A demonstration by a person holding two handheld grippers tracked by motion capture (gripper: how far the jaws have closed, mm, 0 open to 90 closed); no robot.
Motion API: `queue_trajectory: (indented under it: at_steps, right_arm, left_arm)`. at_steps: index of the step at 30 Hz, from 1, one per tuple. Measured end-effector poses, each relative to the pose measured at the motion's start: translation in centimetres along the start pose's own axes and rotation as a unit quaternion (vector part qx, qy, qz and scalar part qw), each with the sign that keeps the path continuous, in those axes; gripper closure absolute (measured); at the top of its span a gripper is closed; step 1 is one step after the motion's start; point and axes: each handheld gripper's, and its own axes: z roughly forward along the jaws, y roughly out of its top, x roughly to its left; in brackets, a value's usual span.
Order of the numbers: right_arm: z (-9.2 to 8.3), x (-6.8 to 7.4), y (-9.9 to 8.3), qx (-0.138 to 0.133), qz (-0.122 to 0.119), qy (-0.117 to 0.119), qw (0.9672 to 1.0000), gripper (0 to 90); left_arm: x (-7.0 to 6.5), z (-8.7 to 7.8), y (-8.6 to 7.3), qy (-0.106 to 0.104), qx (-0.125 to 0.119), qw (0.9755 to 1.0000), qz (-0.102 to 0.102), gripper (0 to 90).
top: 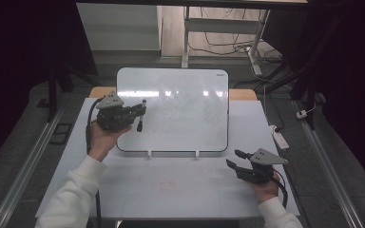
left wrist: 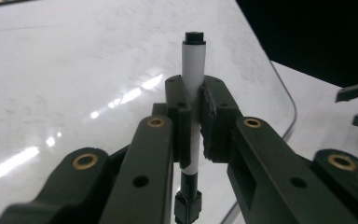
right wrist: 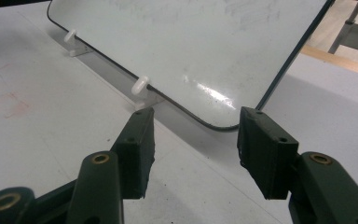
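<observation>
held in the left gripper (top: 140, 114) is a whiteboard marker (left wrist: 193, 105), clamped crosswise at mid-barrel between the closed jaws, with one dark end seen above them and the other below in the left gripper view. it is carried over the left edge of the whiteboard (top: 180, 109), which is propped tilted on two small white pegs (right wrist: 141, 85) at its lower edge, on the pale table (top: 171, 185). whether the marker is capped cannot be told. the right gripper (top: 234, 159) is held with its jaws apart and nothing between them, near the board's lower right corner and above the table, not touching it.

the step in hand is judged to be bringing the marker to the board for writing. for this to go well, the tip should be lowered gently and kept square to the sloping surface, since the board is only leaned on its pegs and could be pushed back or slid by firm pressure; the free gripper would be well used to steady the lower corner. the grip should be kept firm so that the barrel is not rotated between the pads.

no containers are seen on the table.
</observation>
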Motion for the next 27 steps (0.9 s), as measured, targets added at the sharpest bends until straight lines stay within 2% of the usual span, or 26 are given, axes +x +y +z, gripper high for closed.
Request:
queue_trajectory:
  at_steps: [8,14,21,27]
  right_arm:
    - [0.2,-0.2,-0.2,0.003,0.002,-0.005,1.0,46.7]
    - [0.2,-0.3,-0.3,0.003,0.0,-0.008,1.0,46.7]
    - [0.4,-0.1,-0.4,0.01,-0.003,-0.007,0.9999,46.7]
    - [0.7,0.0,-0.5,0.015,-0.004,-0.006,0.9999,46.7]
  left_arm:
    - [2.2,0.4,1.9,0.027,0.023,0.9994,0.001,81.7]
    - [3.7,0.9,3.6,0.048,0.045,0.9979,0.004,81.7]
    - [5.9,1.5,5.1,0.073,0.066,0.995,-0.012,81.7]
    - [7.6,1.6,5.6,0.09,0.077,0.9926,-0.028,81.6]
